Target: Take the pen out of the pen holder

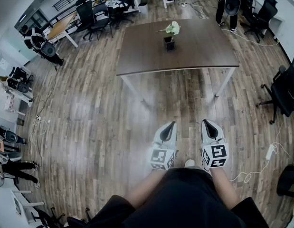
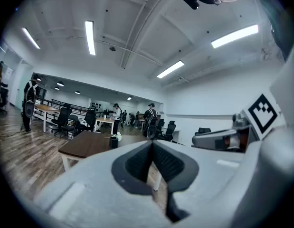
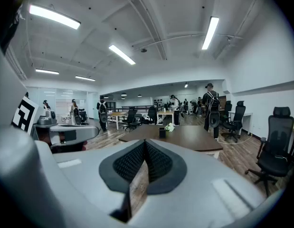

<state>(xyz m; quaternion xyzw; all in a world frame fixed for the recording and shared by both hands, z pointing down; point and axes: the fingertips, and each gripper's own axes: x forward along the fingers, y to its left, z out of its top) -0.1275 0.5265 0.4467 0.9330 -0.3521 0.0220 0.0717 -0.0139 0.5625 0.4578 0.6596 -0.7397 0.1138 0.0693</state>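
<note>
1. Black pen holder (image 1: 169, 43) stands upright on the dark brown table (image 1: 199, 46), near the middle of the table's far half. From the left gripper view (image 2: 113, 141) and the right gripper view (image 3: 162, 133) it shows only as a small dark box.
2. The pen is too small to make out in any view.
3. A white bunch of flowers (image 1: 173, 28) sits just behind the pen holder, at its top.
4. Left gripper (image 1: 173, 124): held low in front of the person's body, well apart from the table. Its jaws are closed tip to tip with nothing between them.
5. Right gripper (image 1: 205, 122): just beside the left one and also well apart from the table. Its jaws are closed and empty.
6. The wooden floor (image 1: 90, 127) lies between the person and the table.
7. A black office chair (image 1: 285, 91) stands to the right of the table.
</note>
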